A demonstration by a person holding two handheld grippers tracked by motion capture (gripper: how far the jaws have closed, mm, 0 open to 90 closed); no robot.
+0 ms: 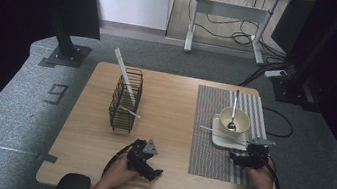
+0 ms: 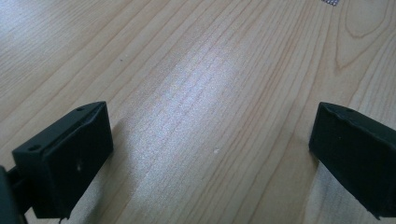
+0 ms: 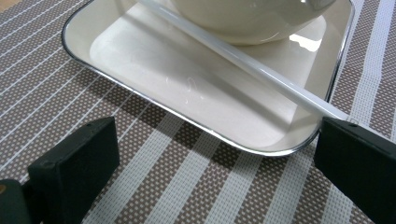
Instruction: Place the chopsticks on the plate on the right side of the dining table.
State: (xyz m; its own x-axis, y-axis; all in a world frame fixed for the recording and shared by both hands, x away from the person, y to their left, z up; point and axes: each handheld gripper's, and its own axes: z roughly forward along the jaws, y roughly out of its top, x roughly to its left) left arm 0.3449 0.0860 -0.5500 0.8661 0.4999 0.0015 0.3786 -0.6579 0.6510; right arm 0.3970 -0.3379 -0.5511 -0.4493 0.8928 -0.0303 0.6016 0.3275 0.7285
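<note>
The long white plastic straw (image 3: 243, 63) lies across the square cream dish with the thin dark rim (image 3: 140, 100), one end running out past the dish's rim just beside your right gripper (image 3: 217, 172). In the right gripper view the straw slants from the top of the dish, under the edge of the round cream bowl (image 3: 252, 21) that sits in the dish, down to the top of the jaw on the right side of that view; whether it touches that jaw you cannot tell. Your right gripper's jaws stand wide apart with nothing between them, hovering low over the brown-and-white striped woven placemat (image 3: 187, 186) at the near edge of the dish.

From the high view, the dish (image 1: 223, 135) and bowl (image 1: 234, 119) sit on the placemat (image 1: 208, 151), and a metal spoon (image 1: 233, 115) stands in the bowl. Your right gripper (image 1: 250, 154) is just to the near right of the dish.

Well to the left of the dish, on the light wooden table (image 1: 170, 105), stands a black wire basket (image 1: 125, 100) with more white straws (image 1: 124, 73) leaning in it.

Your left gripper (image 1: 145, 159) is near the table's front edge, left of the placemat. In the left gripper view its jaws are spread wide over bare wood (image 2: 201, 93), holding nothing.
</note>
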